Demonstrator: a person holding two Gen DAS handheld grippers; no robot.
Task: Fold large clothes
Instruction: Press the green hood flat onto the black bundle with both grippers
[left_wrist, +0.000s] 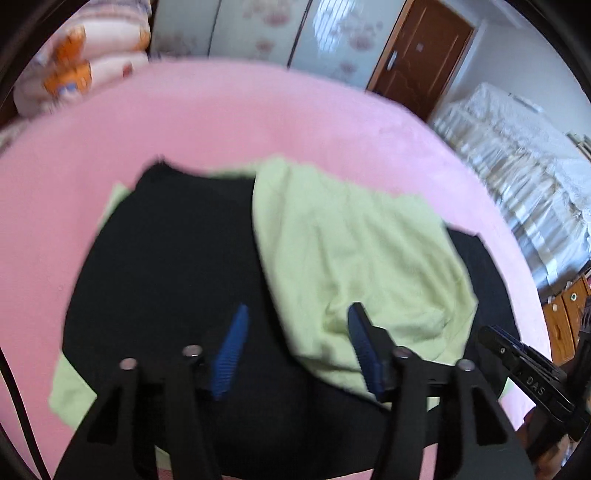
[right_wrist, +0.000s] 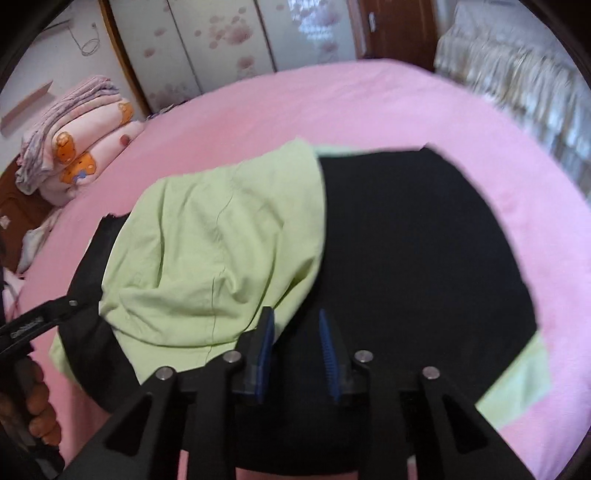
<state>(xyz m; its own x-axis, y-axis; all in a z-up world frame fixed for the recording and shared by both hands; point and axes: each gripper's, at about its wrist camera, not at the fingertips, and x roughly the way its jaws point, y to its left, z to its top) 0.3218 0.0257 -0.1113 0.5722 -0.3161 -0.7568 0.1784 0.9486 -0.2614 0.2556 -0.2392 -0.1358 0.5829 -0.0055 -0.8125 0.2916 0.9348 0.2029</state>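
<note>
A large black garment (left_wrist: 166, 258) with light green parts lies spread on the pink bed (left_wrist: 258, 122). A light green flap (left_wrist: 351, 251) is folded over its middle, and green corners stick out from under the black. My left gripper (left_wrist: 298, 305) hovers above the near edge of the flap, open, with nothing between its blue pads. In the right wrist view the green flap (right_wrist: 214, 251) lies left of the black cloth (right_wrist: 417, 240). My right gripper (right_wrist: 295, 311) hangs over the flap's near right corner, its jaws a narrow gap apart and empty.
Folded quilts (right_wrist: 74, 155) are stacked at the bed's far left corner. Flowered wardrobe doors (right_wrist: 221, 40) and a brown door (left_wrist: 421, 55) stand behind the bed. A white lace-covered piece (left_wrist: 517, 166) lines the right side. A hand (right_wrist: 37, 406) holds the left gripper's handle.
</note>
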